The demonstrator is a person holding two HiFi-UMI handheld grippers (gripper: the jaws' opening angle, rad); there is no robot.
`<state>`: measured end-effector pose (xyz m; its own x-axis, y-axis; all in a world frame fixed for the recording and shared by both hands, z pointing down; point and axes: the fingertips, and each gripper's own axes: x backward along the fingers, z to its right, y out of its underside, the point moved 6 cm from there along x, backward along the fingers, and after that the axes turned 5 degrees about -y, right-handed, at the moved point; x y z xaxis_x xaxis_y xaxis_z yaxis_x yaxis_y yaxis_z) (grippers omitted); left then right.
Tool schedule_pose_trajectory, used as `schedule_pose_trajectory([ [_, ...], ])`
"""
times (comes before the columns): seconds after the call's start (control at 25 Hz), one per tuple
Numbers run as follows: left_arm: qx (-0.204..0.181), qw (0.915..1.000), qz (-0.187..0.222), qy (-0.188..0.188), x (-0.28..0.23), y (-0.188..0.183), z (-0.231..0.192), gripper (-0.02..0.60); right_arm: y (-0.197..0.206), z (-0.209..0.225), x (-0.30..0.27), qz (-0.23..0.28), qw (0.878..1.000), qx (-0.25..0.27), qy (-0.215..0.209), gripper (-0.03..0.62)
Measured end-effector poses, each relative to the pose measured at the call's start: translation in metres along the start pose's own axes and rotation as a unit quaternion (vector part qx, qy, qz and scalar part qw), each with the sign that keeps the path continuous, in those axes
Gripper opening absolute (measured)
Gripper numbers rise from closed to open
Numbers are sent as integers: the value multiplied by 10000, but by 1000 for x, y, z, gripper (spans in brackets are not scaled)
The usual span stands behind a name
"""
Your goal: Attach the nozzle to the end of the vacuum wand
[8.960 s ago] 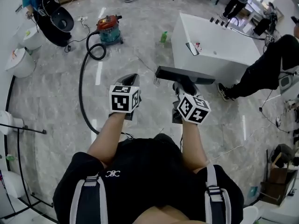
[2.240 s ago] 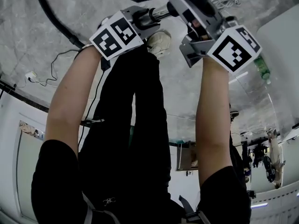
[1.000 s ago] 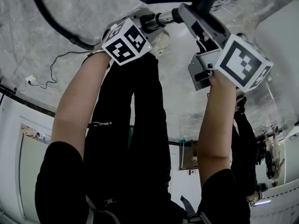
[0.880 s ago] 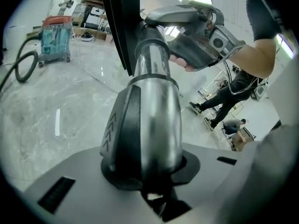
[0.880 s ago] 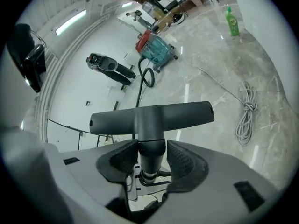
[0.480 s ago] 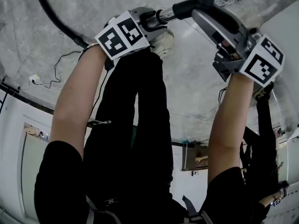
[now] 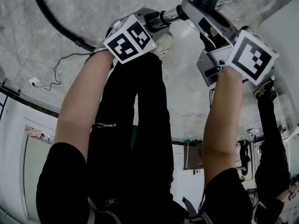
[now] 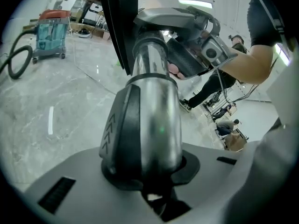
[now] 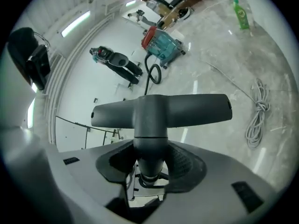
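Evidently the join is close. The left gripper (image 8: 145, 174) is clamped round the vacuum wand (image 8: 154, 101), a bright metal tube with a black collar. The right gripper (image 9: 149, 171) pinches the round neck of the T-shaped nozzle (image 9: 159, 110). Both are held in the air above the floor (image 9: 219, 45) (nothing carries them). The wand's long axis runs from the left jaws toward the right ones, where its tip meets the neck. I cannot tell whether it is fully seated, so a push along that axis looks due.

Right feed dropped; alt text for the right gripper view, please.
The right gripper clamps the neck of a dark T-shaped nozzle, its head crosswise above the jaws. Beyond lie a red-and-teal vacuum canister and a coiled cable.
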<state>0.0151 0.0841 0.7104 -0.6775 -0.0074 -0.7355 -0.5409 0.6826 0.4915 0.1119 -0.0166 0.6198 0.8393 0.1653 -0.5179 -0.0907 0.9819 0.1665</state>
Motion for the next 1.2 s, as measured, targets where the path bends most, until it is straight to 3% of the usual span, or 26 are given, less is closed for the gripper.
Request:
schedule_pose_trajectory([
  [0.08, 34, 10000, -53, -12, 0, -4, -2, 100, -5, 1, 2, -100, 9994, -86, 324, 184],
  [0.24, 112, 9997, -92, -177, 0, -14, -8, 100, -14, -4, 3, 274, 9905, -300, 1316, 186],
  [0.36, 158, 9991, -53, -400, 0, -19, -9, 100, -22, -13, -3, 584, 9841, -302, 1650, 187],
  [0.44, 177, 9995, 69, -240, 8, -24, -12, 98, -28, -21, -5, 555, 9901, 73, 1286, 187],
  [0.56, 336, 9974, 310, 553, 25, -34, -11, 98, -39, -33, -8, 253, 9954, 914, -117, 187],
  [0.64, 422, 9935, 330, 1003, 29, -36, -8, 98, -41, -32, -11, 98, 9889, 1105, -988, 186],
  [0.72, 487, 9927, 261, 1068, 28, -32, -7, 98, -36, -27, -14, 187, 9874, 980, -1228, 186],
  [0.8, 518, 9954, 227, 767, 23, -28, -10, 98, -31, -22, -16, 509, 9927, 729, -810, 186],
  [0.88, 505, 9974, 206, 469, 18, -27, -13, 98, -27, -17, -16, 794, 9959, 420, -92, 186],
  [1.04, 454, 9986, 60, 270, 8, -20, -8, 98, -16, -12, -18, 983, 9878, -81, 1202, 184],
  [1.12, 417, 9987, 36, 292, 7, -21, -5, 98, -14, -13, -15, 1027, 9855, -123, 1344, 184],
  [1.2, 375, 9984, -30, 416, 8, -20, -4, 98, -13, -11, -14, 980, 9877, -144, 1211, 184],
])
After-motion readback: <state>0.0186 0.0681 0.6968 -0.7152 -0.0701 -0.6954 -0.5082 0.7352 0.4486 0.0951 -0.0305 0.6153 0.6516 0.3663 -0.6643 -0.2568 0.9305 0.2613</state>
